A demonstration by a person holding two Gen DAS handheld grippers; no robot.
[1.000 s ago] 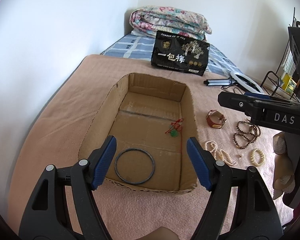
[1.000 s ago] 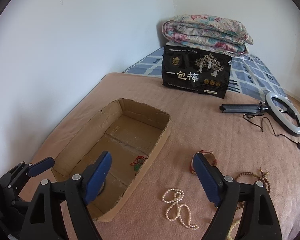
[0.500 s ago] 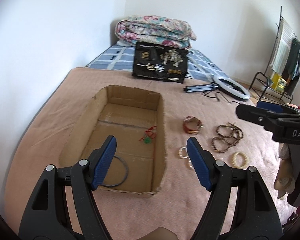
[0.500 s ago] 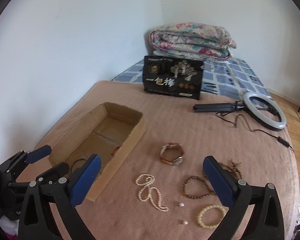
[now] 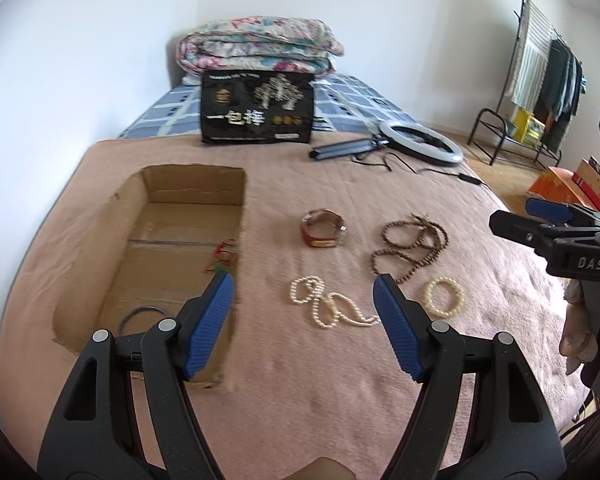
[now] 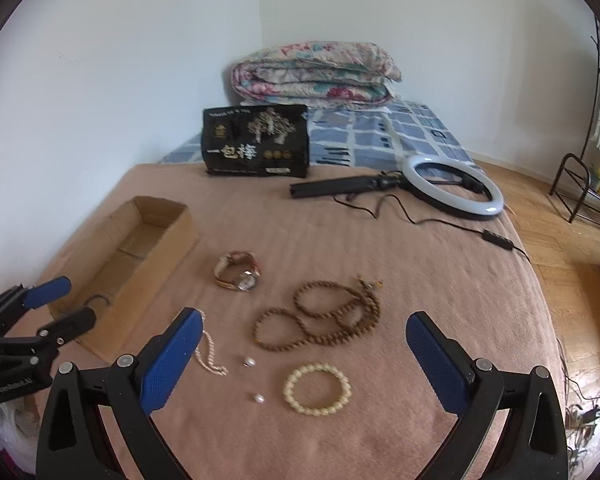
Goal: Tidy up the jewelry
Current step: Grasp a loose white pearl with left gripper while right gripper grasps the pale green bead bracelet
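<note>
My left gripper point(image 5: 304, 292) is open and empty, hanging over the pink blanket just right of the cardboard box point(image 5: 152, 184). A white pearl necklace point(image 5: 328, 306) lies beyond its tips. In the box are a dark ring bangle point(image 5: 140, 316) and a red cord pendant point(image 5: 224, 252). My right gripper point(image 6: 304, 328) is wide open and empty above the brown bead string point(image 6: 320, 320), the cream bead bracelet point(image 6: 317, 389) and two loose pearls point(image 6: 250, 361). A watch point(image 6: 238, 270) with a red-and-cream strap lies farther back.
A black printed bag point(image 6: 256, 140) and a folded floral quilt point(image 6: 316, 72) stand at the back. A ring light point(image 6: 452, 184) with its cable lies at the right rear. The bed edge, wooden floor and a clothes rack point(image 5: 540, 64) are to the right, a white wall to the left.
Both grippers have swung right, away from the box and over the jewellery on the blanket. The right gripper's jaws have spread wider. The left jaws look unchanged.
</note>
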